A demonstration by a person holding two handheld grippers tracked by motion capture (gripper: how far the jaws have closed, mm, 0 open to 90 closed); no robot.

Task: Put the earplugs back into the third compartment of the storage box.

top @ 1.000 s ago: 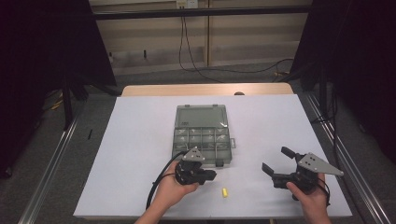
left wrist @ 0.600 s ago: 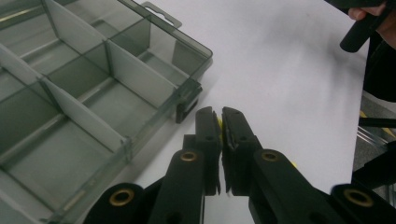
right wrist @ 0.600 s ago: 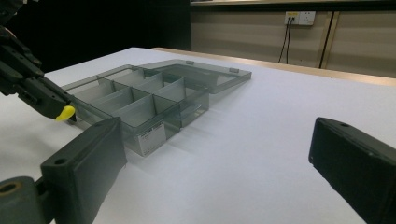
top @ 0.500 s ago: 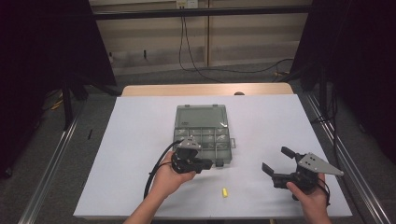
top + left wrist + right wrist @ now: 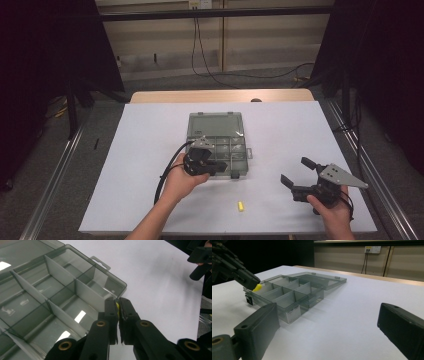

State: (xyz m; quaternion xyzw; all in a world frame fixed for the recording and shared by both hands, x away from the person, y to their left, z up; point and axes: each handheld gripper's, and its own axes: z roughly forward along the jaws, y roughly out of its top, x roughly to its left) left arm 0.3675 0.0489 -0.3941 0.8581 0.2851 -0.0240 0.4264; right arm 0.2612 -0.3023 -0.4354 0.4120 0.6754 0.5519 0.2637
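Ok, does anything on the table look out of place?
One small yellow piece lies loose on the white table, apart from the open compartment box. The left gripper pinches a similar yellow piece at the box's edge. Nothing looks spilled or damaged.

- A white-covered table (image 5: 150,150) carries everything; a strip of bare wood (image 5: 220,96) shows along its far edge
- A smoky grey clear plastic compartment box (image 5: 235,150) lies near the table's middle, its lid (image 5: 216,125) folded open flat on the far side and resting on the white surface
- Dividers split the box into several compartments
- A small yellow piece (image 5: 240,205) lies alone on the white surface near the front edge, well apart from the box
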